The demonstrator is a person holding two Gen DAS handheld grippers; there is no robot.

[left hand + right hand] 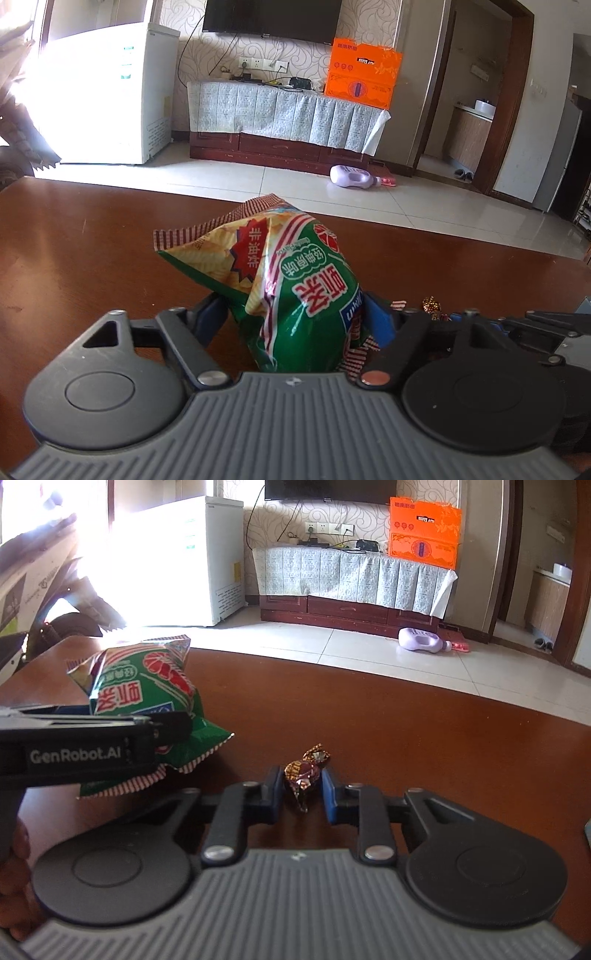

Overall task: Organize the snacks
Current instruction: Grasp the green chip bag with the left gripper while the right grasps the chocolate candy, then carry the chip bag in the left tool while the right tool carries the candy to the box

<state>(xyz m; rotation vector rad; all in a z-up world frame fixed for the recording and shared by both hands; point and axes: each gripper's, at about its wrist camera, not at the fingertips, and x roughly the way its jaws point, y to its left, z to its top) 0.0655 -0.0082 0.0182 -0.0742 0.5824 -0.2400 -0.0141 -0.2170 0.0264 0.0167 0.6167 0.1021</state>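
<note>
A green crinkled snack bag (295, 288) stands on the brown wooden table (92, 240), squeezed between the blue pads of my left gripper (295, 310), which is shut on it. From the right wrist view the same bag (147, 690) shows at the left, with a left finger (173, 725) pressed across it. A small candy in a brown and gold wrapper (301, 773) lies on the table (406, 738); my right gripper (302, 781) is shut on it, with a blue pad against each side. The candy (431, 304) also peeks out right of the bag.
The table's far edge curves just beyond the snacks, with tiled floor past it. Farther off stand a white freezer (122, 92), a cloth-covered cabinet (280, 122) with an orange box (364, 75), and a purple bottle (351, 177) on the floor. A hand (14, 867) holds the left gripper.
</note>
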